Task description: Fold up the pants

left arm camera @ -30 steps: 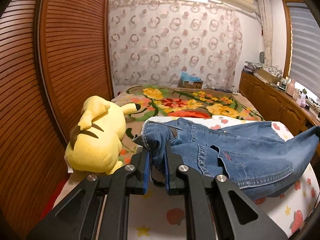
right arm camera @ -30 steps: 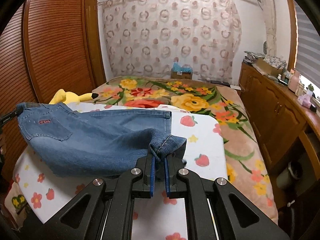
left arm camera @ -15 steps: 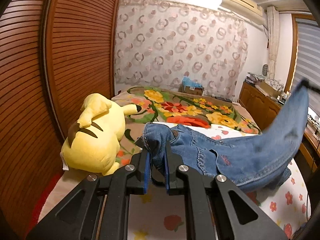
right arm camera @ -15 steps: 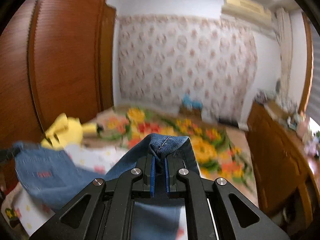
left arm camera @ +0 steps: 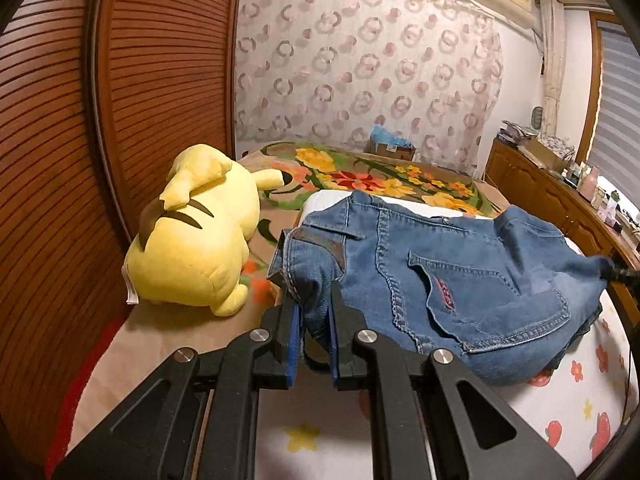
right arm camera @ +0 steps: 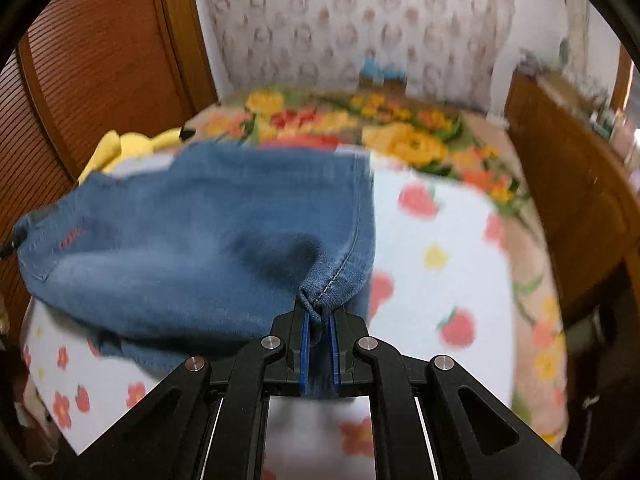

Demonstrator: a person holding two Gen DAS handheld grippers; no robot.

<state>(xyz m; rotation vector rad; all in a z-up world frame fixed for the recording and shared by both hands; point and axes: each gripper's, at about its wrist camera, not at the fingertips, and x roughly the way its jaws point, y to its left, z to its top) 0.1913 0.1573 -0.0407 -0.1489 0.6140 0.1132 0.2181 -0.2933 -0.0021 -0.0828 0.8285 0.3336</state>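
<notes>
- My left gripper [left arm camera: 313, 312] has its fingers [left arm camera: 291, 340] clamped on the waistband corner of the pants [left arm camera: 440, 280], low and centre in the left wrist view; the denim runs from there toward the right edge of the frame, back pocket up, lying on the strawberry-print sheet [left arm camera: 580, 400] of the bed
- My right gripper [right arm camera: 318, 328] has its fingers pinched shut on the hem end, low centre in the right wrist view; the cloth spreads away to the left of that frame
- So the long axis runs between my two grips, and the hem hand is the one that I judge must bring its end over to the waistband
- Against the earlier frames: the leg end that was flung high at the right of the left view has come down, and the pants now lie doubled and flatter; the plush toy [left arm camera: 192, 240] has kept its place at left; the right view is blurred
</notes>
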